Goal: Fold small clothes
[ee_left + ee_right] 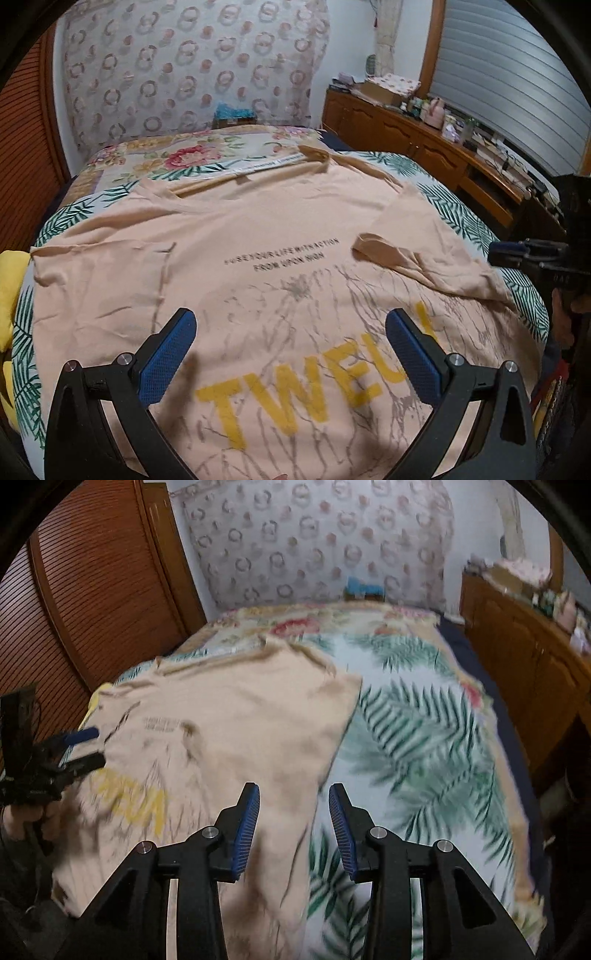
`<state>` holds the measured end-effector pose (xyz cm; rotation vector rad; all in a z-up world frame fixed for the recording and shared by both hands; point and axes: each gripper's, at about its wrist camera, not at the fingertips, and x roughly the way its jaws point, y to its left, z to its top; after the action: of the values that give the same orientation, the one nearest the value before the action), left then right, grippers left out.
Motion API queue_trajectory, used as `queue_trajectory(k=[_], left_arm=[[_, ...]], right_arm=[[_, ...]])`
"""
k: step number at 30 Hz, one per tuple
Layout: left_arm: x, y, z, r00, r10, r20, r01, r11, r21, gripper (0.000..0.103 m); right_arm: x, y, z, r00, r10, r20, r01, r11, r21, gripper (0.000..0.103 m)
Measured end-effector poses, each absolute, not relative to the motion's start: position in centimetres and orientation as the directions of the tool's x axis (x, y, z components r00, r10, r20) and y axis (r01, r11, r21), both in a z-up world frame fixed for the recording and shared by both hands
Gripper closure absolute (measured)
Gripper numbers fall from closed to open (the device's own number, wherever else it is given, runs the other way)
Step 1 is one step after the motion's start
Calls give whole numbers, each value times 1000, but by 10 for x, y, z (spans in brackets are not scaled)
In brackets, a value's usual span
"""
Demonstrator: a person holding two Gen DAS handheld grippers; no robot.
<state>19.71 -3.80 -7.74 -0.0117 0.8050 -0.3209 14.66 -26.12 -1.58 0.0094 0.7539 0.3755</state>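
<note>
1. Peach T-shirt (280, 229) lay spread flat on the bed (424, 709), printed side up, over a palm-leaf sheet (413, 738); yellow lettering (295, 398) sat nearest the person.
2. One sleeve (399, 254) was folded inward over the shirt body; the shirt's right edge ran straight.
3. Left claw (291, 354) hovered above the lettering, jaws wide apart, nothing between them.
4. Right claw (293, 823) hung over the shirt's right edge, jaws parted, not gripping the cloth.
5. Wooden cabinet (424, 136) stood beside the bed; right-wrist view was blurred
</note>
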Motion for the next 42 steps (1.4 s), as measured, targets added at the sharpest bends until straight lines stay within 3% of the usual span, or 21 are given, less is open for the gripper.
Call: queue_trajectory(k=[4,8,18,30,33,35,36,42], left_arm=[[195,-42,-79,638,-288,-714,281,951,-131,0],[189,-42,-76,642,-279,-714,280,952,-120,0],[179,-34,-74,653,-263,-710,255,959,-122,0],[174,-31,-74,658,-254,-709,242,963,-120,0],[173,-30,-74,658,-250,-710,238,964,-118,0],[172,-28,-74,659,-248,-710,234,965,-120,0],[171,-29,-75,660,-246,-710,231,966,-119,0],[170,-22,-75,661,-231,-714,214,970,-115,0]], right_arm=[[147,-256,-22,634,355,-687,-337,926,168,63],[151,-255,-14,637,366,-678,-365,918,152,93],[139,-244,-24,603,447,-660,-474,867,154,99],[116,-229,-34,531,493,-690,-547,821,166,99],[119,-233,-23,562,486,-669,-537,830,151,87],[127,-234,-18,594,466,-656,-513,847,136,69],[131,-233,-17,604,462,-649,-507,852,134,66],[168,-214,-29,586,466,-663,-497,853,160,63]])
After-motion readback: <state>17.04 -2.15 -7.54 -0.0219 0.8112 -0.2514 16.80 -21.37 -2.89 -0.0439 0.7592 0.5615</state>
